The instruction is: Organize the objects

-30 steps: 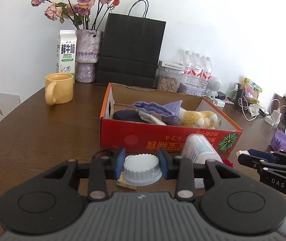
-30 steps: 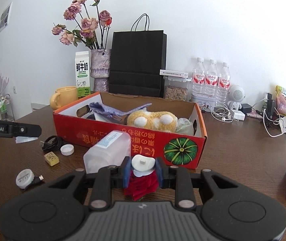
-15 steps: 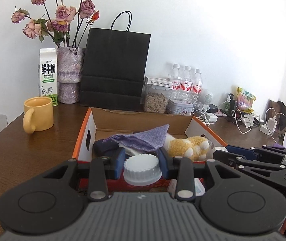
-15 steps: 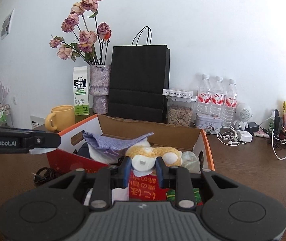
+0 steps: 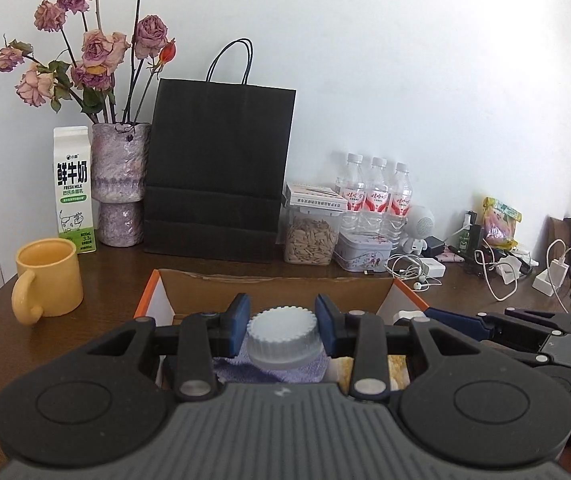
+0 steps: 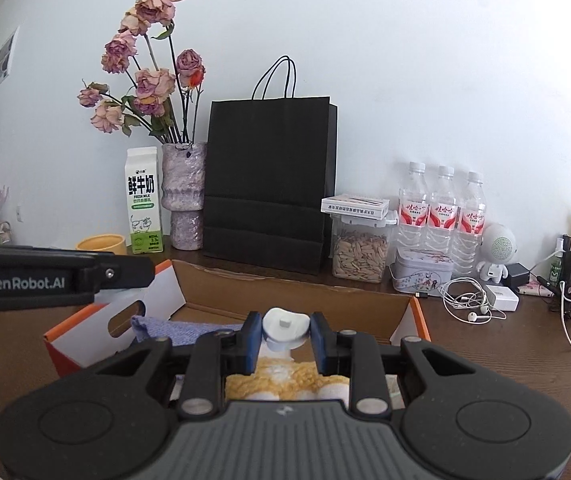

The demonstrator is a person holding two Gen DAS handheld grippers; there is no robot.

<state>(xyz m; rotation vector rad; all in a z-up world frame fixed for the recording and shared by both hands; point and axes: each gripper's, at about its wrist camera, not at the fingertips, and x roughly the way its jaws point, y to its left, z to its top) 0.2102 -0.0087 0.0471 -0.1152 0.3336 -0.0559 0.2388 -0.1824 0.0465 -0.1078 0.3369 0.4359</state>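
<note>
Both grippers are now hanging over the open red-and-orange cardboard box point(image 5: 365, 286), where a second ago they were short of its printed front wall, low over the dark wooden table point(image 5: 105, 300); the box's front has dropped out of sight beneath them, so both carried things look ready to be let go inside. The left gripper point(image 5: 283, 326) is pinching a white ribbed round plastic cap point(image 5: 283, 332) between its blue pads, above the purple knitted cloth point(image 5: 245, 368) lying in the box. The right gripper point(image 6: 283, 334) is clamping a small white plastic piece with a stub on top point(image 6: 285, 326), directly over the yellow plush toy point(image 6: 285, 380) in the box. My guess is that only the release is left for these two items. Behind the box, to its left, a white-and-green milk carton point(image 5: 73, 188) is reading "FRESH MILK" under large Chinese characters, beside a yellow ceramic mug point(image 5: 47, 278). Seen from the right gripper's camera, the left gripper's side is showing "GenRobot.AI". Behind the box to its right, three clear water bottles point(image 5: 377, 192) are wearing red labels too small to read
</note>
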